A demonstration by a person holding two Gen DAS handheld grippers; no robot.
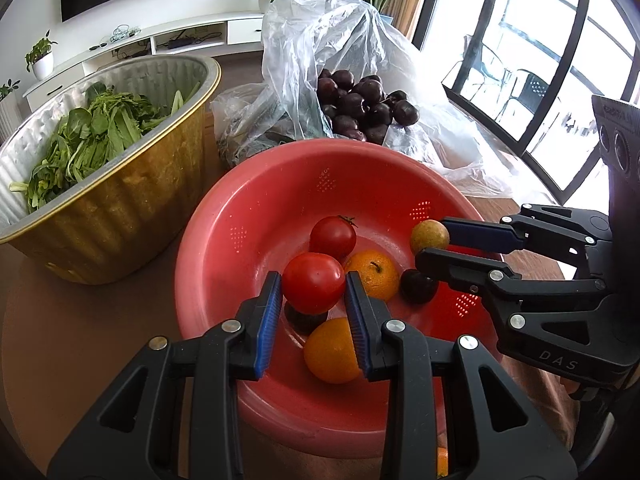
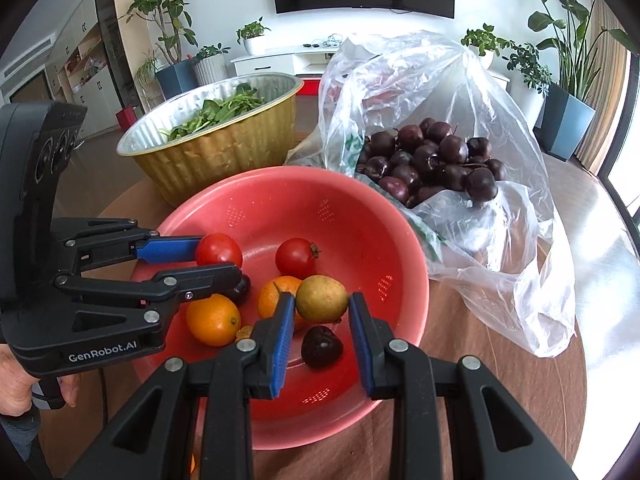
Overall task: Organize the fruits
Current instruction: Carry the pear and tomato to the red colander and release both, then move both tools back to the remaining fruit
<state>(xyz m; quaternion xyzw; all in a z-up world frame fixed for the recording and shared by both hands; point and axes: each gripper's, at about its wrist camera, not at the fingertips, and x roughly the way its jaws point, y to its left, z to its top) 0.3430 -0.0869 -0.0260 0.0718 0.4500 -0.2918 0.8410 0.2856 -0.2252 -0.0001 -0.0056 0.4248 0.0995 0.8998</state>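
Left claw (image 1: pixel 312 284) clamped on a red tomato (image 1: pixel 313 282), held over the red colander (image 1: pixel 224 240). Right claw (image 2: pixel 322 300) clamped on a yellow-green fruit (image 2: pixel 322 297), same colander. Inside it: second tomato (image 2: pixel 296 258), two oranges (image 2: pixel 213 319), dark plums (image 2: pixel 321 346). Behind the colander: bag of plums (image 2: pixel 432 156), gold foil tub (image 2: pixel 224 152) of greens. Claw bodies read "GenRobot.AI" and "DAS". All on the wooden worktop (image 2: pixel 500 380).
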